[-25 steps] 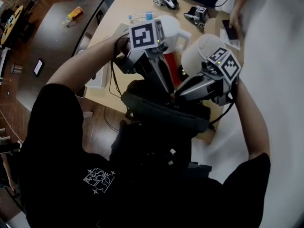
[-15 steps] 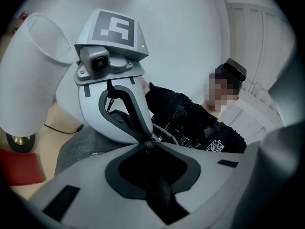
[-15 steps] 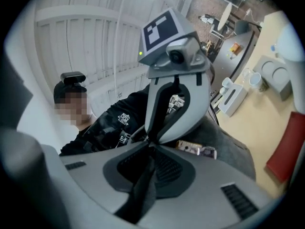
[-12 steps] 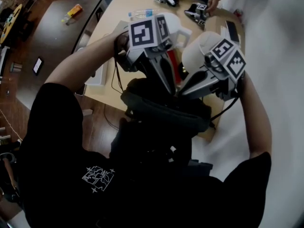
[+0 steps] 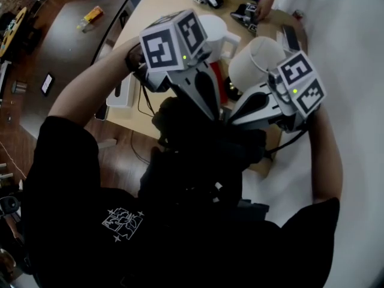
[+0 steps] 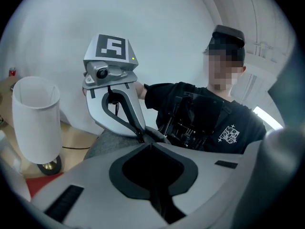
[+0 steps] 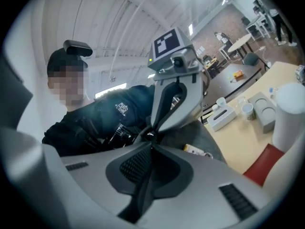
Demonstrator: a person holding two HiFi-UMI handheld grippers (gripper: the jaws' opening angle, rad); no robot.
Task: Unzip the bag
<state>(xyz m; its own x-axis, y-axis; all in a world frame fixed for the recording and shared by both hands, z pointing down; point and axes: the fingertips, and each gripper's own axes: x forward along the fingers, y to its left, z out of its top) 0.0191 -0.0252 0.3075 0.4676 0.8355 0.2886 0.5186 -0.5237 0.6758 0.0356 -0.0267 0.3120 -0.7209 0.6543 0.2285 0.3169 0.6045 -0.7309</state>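
The dark bag [image 5: 198, 140] sits at frame centre in the head view, against the near edge of the table [image 5: 150, 17]. Two grippers meet at its top, the left gripper [image 5: 216, 117] and the right gripper [image 5: 227, 120], tips almost touching. Both have just been closing. Each pair of jaws is now pressed together, and nothing shows between them. Each gripper carries one cube of square black-and-white markers, the left cube [image 5: 171, 41] and the right cube [image 5: 303, 86], neither showing any letters. The only print is a white graphic [image 5: 125, 225] on the black shirt, lower left, and it is unreadable. Two white cylinders [image 5: 255, 62] stand on the table behind the grippers.
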